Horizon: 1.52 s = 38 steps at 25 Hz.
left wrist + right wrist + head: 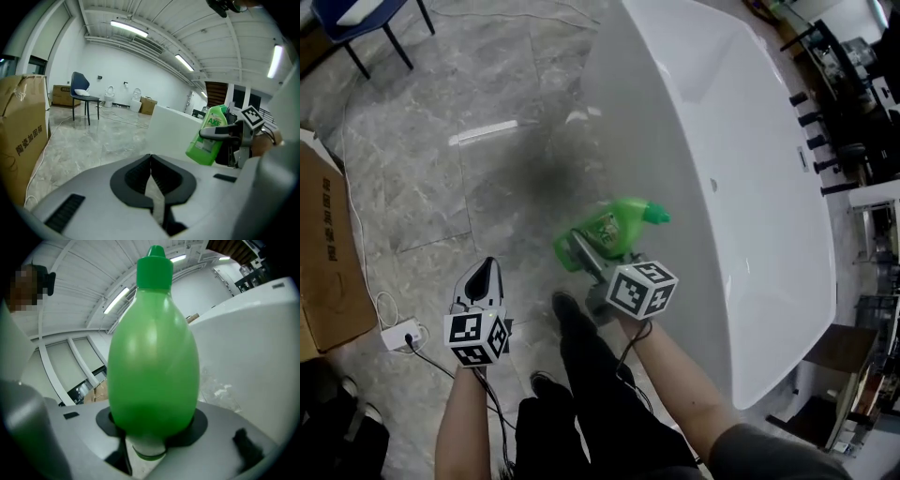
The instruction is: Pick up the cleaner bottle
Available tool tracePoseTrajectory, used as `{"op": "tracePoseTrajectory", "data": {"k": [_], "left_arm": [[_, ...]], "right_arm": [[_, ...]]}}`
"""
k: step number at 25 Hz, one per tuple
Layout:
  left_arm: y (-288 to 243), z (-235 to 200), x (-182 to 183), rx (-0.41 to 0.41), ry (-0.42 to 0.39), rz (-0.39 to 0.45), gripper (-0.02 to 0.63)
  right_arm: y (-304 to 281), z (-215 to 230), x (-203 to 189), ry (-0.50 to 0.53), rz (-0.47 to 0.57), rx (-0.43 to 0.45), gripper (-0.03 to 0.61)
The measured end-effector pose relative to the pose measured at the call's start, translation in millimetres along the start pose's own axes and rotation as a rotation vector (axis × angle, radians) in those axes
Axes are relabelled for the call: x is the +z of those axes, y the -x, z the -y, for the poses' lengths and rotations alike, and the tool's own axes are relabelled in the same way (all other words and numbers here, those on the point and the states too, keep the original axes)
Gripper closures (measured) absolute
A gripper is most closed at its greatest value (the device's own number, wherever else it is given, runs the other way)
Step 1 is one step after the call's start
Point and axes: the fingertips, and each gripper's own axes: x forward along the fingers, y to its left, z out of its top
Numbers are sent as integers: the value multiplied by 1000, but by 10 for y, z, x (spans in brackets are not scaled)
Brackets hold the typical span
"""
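The green cleaner bottle [614, 232] hangs in the air beside the white bathtub [741, 178], gripped by my right gripper [598, 258]. In the right gripper view the bottle [152, 352] fills the middle, its body clamped between the jaws and its green cap on top. The left gripper view shows the same bottle [209, 136] off to the right, held by the other gripper. My left gripper [483, 281] is raised over the floor to the left of the bottle, jaws closed together with nothing between them [151, 180].
A cardboard box [328, 253] stands at the left, with a white power strip [401, 334] and cable on the marble floor beside it. A blue chair [366, 23] stands at the top left. Dark fixtures [844, 103] line the far side of the tub.
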Motion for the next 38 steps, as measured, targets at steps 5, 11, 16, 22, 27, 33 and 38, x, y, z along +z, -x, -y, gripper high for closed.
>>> {"op": "tracePoseTrajectory", "data": {"k": [5, 11, 16, 22, 27, 33, 38], "left_arm": [[1042, 326, 466, -31, -16, 18, 598], [2162, 685, 814, -83, -88, 62, 598], [2720, 898, 873, -92, -77, 59, 600], [3124, 1238, 823, -95, -38, 66, 600], [3390, 1558, 798, -95, -78, 101, 600], [3771, 2281, 628, -83, -107, 147, 600], [4234, 2558, 382, -89, -119, 162, 600]], "right_arm": [[700, -966, 99, 30, -25, 2, 379], [1617, -1886, 23, -109, 18, -10, 379], [2188, -2314, 71, -135, 42, -2, 379], [2740, -2530, 122, -132, 51, 34, 379], [3159, -2646, 67, -175, 80, 75, 379], [3977, -2659, -4, -200, 111, 132, 379], [4438, -2785, -325, -209, 105, 143, 379]]}}
